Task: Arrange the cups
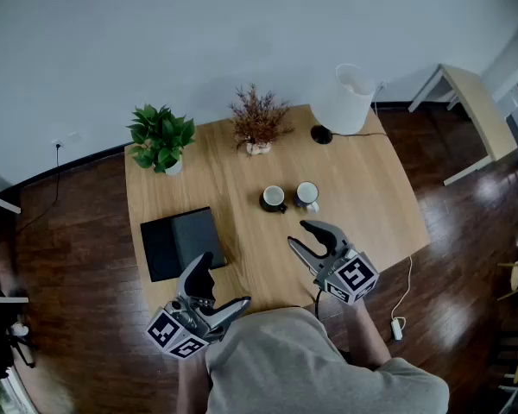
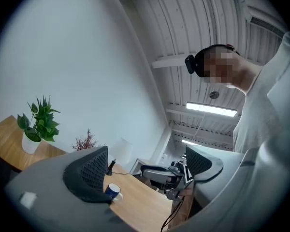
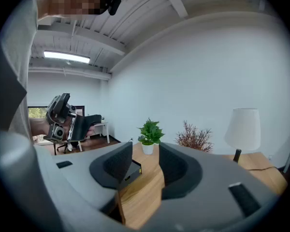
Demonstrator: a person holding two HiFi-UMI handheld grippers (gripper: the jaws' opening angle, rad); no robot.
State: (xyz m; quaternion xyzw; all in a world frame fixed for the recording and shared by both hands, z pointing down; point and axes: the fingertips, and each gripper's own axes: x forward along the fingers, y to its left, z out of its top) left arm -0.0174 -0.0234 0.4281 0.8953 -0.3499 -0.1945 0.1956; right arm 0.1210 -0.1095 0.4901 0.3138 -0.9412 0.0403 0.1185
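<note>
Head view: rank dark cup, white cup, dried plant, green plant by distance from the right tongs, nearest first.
1. white cup and dark cup: side by side just ahead of the right tongs; too close to call.
2. dried plant: back edge of the table, centre.
3. green plant: back left corner.

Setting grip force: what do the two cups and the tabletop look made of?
The dark cup looks like glazed ceramic: glossy rim, pale inside. The light cup is probably the same, smooth; too small to be sure. The tabletop is light wood or veneer, matte, with faint grain.
</note>
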